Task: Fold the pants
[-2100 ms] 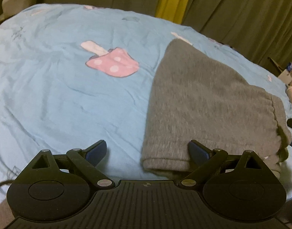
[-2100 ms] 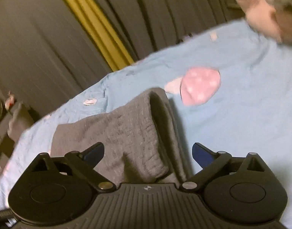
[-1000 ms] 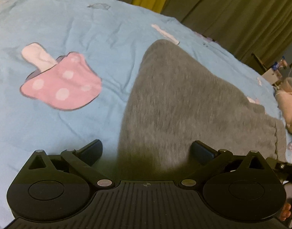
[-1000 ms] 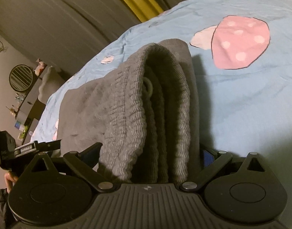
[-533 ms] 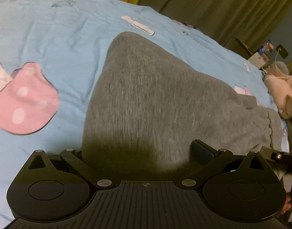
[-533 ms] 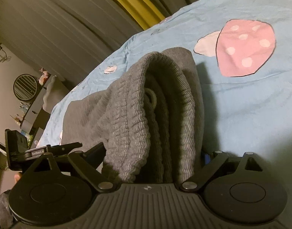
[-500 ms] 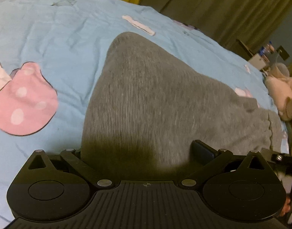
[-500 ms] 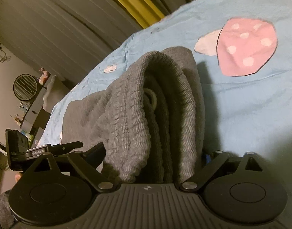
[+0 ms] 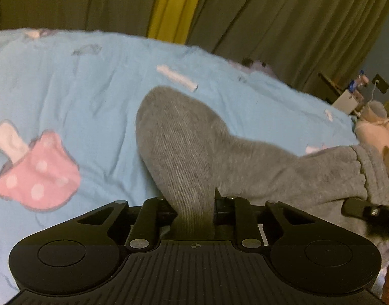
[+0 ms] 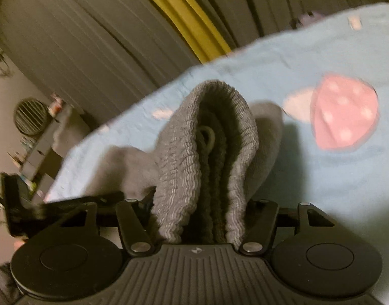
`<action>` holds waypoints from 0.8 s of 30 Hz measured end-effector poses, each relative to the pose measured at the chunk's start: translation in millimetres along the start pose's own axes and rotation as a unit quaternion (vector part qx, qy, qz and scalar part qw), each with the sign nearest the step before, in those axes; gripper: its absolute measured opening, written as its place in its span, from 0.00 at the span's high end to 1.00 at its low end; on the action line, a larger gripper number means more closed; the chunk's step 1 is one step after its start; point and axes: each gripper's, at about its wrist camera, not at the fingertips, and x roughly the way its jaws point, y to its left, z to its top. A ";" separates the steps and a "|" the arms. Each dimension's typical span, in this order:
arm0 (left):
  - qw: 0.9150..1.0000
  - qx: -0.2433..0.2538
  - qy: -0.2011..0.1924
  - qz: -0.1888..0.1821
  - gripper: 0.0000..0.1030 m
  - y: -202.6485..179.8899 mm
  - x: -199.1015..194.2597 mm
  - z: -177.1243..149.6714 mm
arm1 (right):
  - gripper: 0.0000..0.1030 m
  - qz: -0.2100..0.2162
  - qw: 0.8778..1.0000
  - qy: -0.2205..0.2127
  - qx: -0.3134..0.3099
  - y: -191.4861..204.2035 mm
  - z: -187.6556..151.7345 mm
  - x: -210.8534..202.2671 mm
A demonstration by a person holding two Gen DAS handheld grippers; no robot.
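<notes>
**A:** Where are the pants relative to the pink mushroom print?

**B:** The grey pants [image 9: 194, 147] lie folded on the blue bed sheet [image 9: 80, 96], to the right of the pink mushroom print [image 9: 36, 175] in the left wrist view. In the right wrist view the same print [image 10: 344, 111] sits to the right of the bundle and beyond it, well apart from the cloth.

**A:** And the left gripper?

**B:** The left gripper [image 9: 194, 211] has just been closing, and its jaws now pinch a narrow ridge of the ribbed grey fabric — the cloth rises straight out from between them and spreads away towards the far side of the bed.

**A:** The right one?

**B:** The right gripper [image 10: 199, 218] has also just been closing. Its jaws are clamped on a thick stack of layers at the gathered waistband [image 10: 179, 157], so they stand fairly wide with the bundle filling the gap. A drawstring loop [image 10: 207, 134] shows in the fold.

**A:** Can either gripper see the other?

**B:** Yes — the right gripper shows at the right edge of the left view, at the waistband end, on the side away from the mushroom. Dark curtains [image 9: 270, 12] hang behind the bed.
</notes>
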 end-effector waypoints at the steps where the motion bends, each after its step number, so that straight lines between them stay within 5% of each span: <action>1: 1.000 0.003 -0.003 0.001 0.78 -1.9 -1.2 4.6 | 0.42 0.011 1.000 -0.008 -0.003 5.6 6.1 -1.2; 9: 0.998 0.014 -0.056 0.016 0.79 -12.0 3.1 45.1 | 0.45 -0.007 0.998 -0.057 -0.008 15.5 37.4 12.3; 11: 0.997 0.030 -0.043 0.062 0.51 -12.6 11.5 47.2 | 0.33 -0.029 0.998 -0.053 -0.009 11.4 40.4 21.3; 12: 0.994 0.035 -0.039 0.093 0.43 -12.0 12.9 45.2 | 0.18 -0.052 0.998 -0.042 -0.003 8.3 39.1 26.4; 13: 0.990 0.041 -0.044 0.125 0.29 -9.6 10.7 40.1 | 0.15 -0.094 0.995 -0.038 -0.003 4.6 37.4 27.8; 16: 0.980 0.077 -0.070 0.171 0.11 -7.2 -7.7 18.3 | 0.08 -0.176 0.981 -0.061 -0.056 5.8 28.2 16.3; 21: 0.979 0.107 -0.046 0.167 0.07 -11.5 -15.5 -23.0 | 0.04 -0.139 0.982 -0.067 -0.107 28.3 2.5 5.8; 24: 0.971 0.134 -0.014 0.198 0.06 -11.5 -0.3 -47.3 | 0.04 -0.210 0.966 0.017 -0.149 28.8 -22.9 34.2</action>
